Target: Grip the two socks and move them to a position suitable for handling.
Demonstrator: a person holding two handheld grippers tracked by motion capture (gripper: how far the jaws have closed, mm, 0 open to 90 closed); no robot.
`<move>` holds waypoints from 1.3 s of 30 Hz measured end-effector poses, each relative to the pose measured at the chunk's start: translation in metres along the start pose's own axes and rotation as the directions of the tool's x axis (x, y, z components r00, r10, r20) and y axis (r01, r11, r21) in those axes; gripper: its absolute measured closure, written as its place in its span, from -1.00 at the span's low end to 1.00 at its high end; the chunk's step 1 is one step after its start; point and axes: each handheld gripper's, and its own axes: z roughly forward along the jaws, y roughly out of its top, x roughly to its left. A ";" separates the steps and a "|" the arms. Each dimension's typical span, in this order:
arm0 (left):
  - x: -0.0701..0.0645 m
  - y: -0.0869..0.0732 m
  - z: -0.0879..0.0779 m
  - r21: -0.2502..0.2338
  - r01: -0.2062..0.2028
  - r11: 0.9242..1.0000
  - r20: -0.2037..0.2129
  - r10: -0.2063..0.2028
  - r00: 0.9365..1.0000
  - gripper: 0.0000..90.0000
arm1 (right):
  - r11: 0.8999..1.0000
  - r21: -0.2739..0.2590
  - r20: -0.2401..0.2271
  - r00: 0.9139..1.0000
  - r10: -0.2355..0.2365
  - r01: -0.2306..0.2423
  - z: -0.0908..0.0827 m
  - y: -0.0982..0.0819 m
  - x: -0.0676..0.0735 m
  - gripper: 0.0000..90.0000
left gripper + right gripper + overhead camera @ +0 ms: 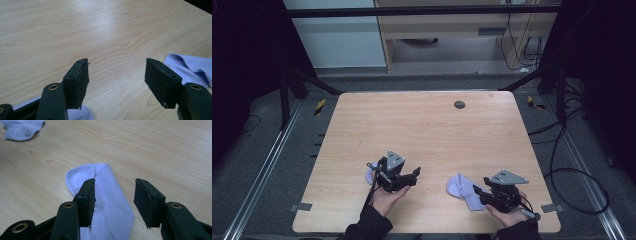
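Down near the front edge of the table, two pale lilac socks, well apart. Right sock flat toward the front right corner, toe end rounded, body running back toward the person. Left sock bunched up toward the front left, partly hidden behind the left gripper.

Left gripper held low over the wood in the left hand, jaws pointing across the table toward the right side, standing wide apart with only bare wood between them in the left gripper view; nothing gripped. Bunched sock just under its body, and the other sock off beyond the right-hand jaw.

Right gripper low over the flat sock, held in the right hand, jaws parted fairly wide, one pad above the cloth, the other above bare wood; no clear pinch on the fabric. Bunched sock far off at the upper left of the right gripper view.
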 end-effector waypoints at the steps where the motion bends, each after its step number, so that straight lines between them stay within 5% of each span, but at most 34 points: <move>1: -0.005 0.001 0.003 0.004 -0.003 1.000 0.010 0.003 1.000 -0.21 | 1.000 0.008 -0.014 1.000 -0.003 0.003 0.001 -0.003 0.003 0.15; 24: -0.053 -0.006 0.041 0.076 -0.074 0.994 0.062 0.069 0.996 0.01 | 0.995 0.092 -0.094 0.995 -0.016 0.025 0.012 -0.022 0.017 0.34; 39: -0.074 -0.011 0.067 0.125 -0.087 0.988 0.111 0.073 0.991 0.15 | 0.991 0.131 -0.114 0.993 -0.023 0.038 0.016 -0.028 0.020 0.38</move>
